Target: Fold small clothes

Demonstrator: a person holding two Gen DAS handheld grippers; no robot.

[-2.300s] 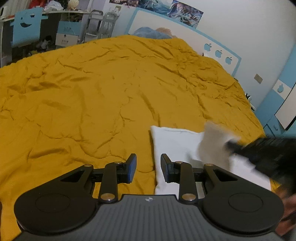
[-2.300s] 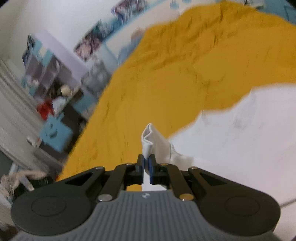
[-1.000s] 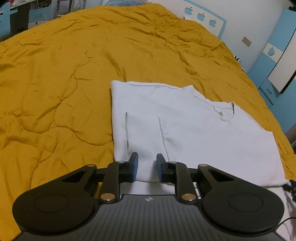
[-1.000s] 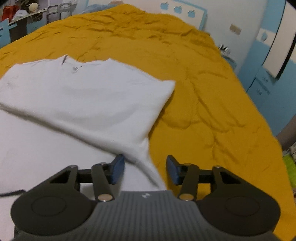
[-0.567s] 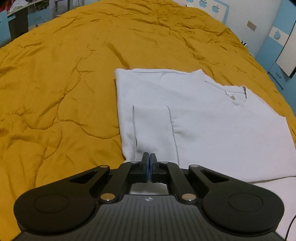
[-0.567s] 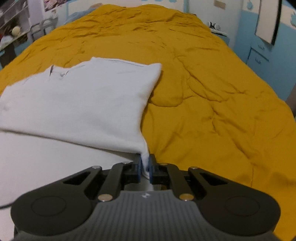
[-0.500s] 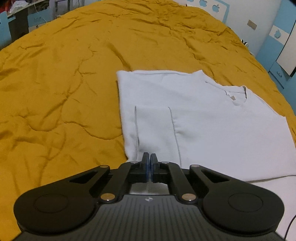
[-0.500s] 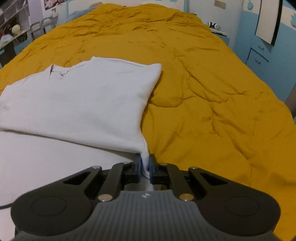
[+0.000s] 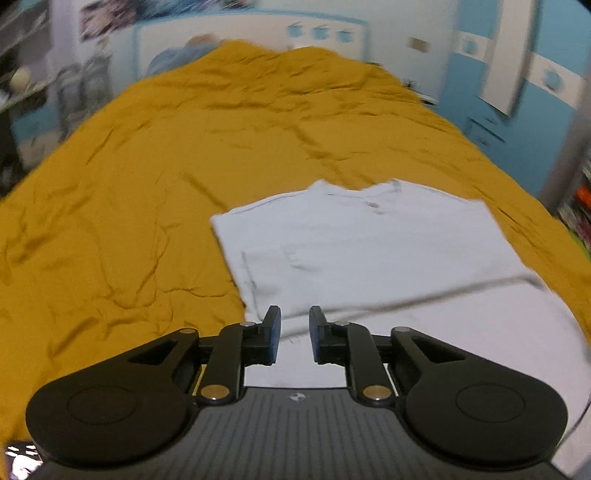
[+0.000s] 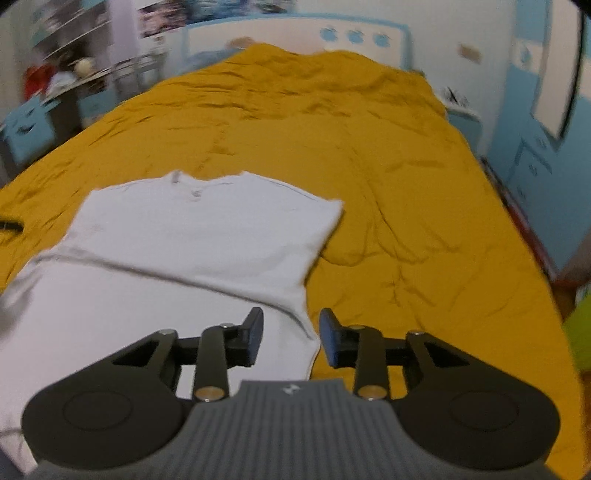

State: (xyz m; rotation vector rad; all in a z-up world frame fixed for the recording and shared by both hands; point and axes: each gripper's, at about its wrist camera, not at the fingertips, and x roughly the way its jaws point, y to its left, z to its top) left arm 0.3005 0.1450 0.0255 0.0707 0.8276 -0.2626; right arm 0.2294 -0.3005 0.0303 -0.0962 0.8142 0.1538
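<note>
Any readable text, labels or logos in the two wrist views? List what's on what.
No readable words or numbers in either view.
Small white emblem on the left tool housing: a mark, no letters.
Same kind of emblem on the right tool housing: no letters.
Wall posters: too blurred to read.
Headboard: three blue apple shapes, no text.
White shirt: neck tag too small to read.

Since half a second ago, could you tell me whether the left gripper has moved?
Yes. The left gripper has risen and drawn back from the white shirt; more of the yellow bedspread shows, and its jaws are opening, empty.
</note>
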